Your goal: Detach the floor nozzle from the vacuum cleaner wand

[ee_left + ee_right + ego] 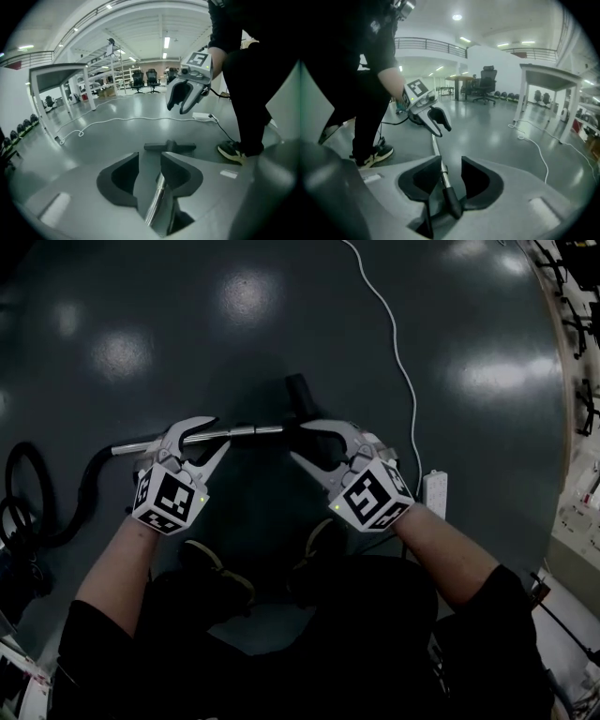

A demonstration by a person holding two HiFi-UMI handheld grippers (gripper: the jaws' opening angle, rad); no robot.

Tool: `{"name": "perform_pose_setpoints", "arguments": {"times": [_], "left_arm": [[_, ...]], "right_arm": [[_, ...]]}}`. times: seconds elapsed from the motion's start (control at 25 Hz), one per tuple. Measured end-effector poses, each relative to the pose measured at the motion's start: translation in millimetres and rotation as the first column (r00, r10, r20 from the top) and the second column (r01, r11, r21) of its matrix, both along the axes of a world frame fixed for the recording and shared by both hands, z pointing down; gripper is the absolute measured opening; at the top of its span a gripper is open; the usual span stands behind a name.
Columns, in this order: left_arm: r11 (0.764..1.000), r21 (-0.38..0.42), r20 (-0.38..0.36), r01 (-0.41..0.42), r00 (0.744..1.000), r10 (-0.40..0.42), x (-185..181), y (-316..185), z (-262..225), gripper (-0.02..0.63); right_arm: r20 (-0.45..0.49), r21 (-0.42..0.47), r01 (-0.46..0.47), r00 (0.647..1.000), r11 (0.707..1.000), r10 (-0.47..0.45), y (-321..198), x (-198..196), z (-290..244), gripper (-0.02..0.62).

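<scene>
Wand [239,431] lies between both pairs of fingers.
Fingers of left gripper [217,433] and right gripper [300,441] stand apart, unclamped.

Wand [234,431] on floor [281,315], nozzle [300,396] at right end

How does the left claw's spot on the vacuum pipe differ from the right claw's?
The left gripper straddles the shiny metal wand; the right gripper straddles the wand's dark end piece, nearer the floor nozzle. In the left gripper view the wand runs beside the jaw on the picture's right; in the right gripper view it runs beside the jaw on the left. Shared: both have jaws apart around the wand, not clamped.
</scene>
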State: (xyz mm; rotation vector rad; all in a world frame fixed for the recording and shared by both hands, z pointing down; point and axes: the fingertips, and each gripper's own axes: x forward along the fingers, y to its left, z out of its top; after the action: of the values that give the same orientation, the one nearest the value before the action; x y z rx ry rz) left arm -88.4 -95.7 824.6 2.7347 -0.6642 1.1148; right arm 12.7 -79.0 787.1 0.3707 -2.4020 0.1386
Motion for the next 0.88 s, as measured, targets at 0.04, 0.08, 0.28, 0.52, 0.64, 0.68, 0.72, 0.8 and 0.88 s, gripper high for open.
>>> {"name": "perform_pose_setpoints", "arguments": {"times": [0.04, 0.08, 0.28, 0.52, 0.64, 0.68, 0.72, 0.8, 0.88], "left_arm": [[0.999, -0.018, 0.027, -0.040, 0.999, 0.040, 3, 4, 16, 0.160], [0.996, -0.038, 0.058, -0.080, 0.995, 0.083, 4, 9, 32, 0.172], [0.970, -0.118, 0.205, -0.211, 0.951, 0.232, 2, 24, 102, 0.213], [0.945, -0.193, 0.412, -0.264, 0.853, 0.322, -16, 35, 161, 0.256], [0.938, -0.212, 0.501, -0.275, 0.793, 0.346, -21, 40, 181, 0.258], [0.935, -0.218, 0.517, -0.279, 0.780, 0.353, -22, 43, 187, 0.256], [0.933, -0.221, 0.531, -0.284, 0.767, 0.359, -23, 46, 191, 0.248], [0.931, -0.213, 0.568, -0.296, 0.738, 0.364, -27, 47, 200, 0.237], [0.931, -0.201, 0.602, -0.304, 0.712, 0.362, -31, 45, 204, 0.211]], "right_arm": [[-0.036, -0.007, 0.037, 0.999, 0.999, -0.037, 3, 1, 18, 0.129], [-0.070, -0.015, 0.071, 0.995, 0.997, -0.072, 5, 2, 35, 0.141], [-0.234, -0.062, 0.212, 0.947, 0.975, -0.220, 14, 2, 117, 0.181], [-0.477, -0.015, 0.352, 0.820, 0.936, -0.316, 19, 8, 186, 0.206], [-0.618, 0.043, 0.471, 0.705, 0.881, -0.348, 21, 12, 216, 0.206], [-0.649, 0.066, 0.499, 0.679, 0.864, -0.342, 19, 11, 222, 0.207], [-0.668, 0.081, 0.512, 0.665, 0.855, -0.334, 17, 10, 225, 0.204], [-0.682, 0.083, 0.506, 0.657, 0.859, -0.321, 14, 8, 230, 0.202], [-0.675, 0.064, 0.482, 0.666, 0.874, -0.318, 14, 7, 234, 0.195]]}}
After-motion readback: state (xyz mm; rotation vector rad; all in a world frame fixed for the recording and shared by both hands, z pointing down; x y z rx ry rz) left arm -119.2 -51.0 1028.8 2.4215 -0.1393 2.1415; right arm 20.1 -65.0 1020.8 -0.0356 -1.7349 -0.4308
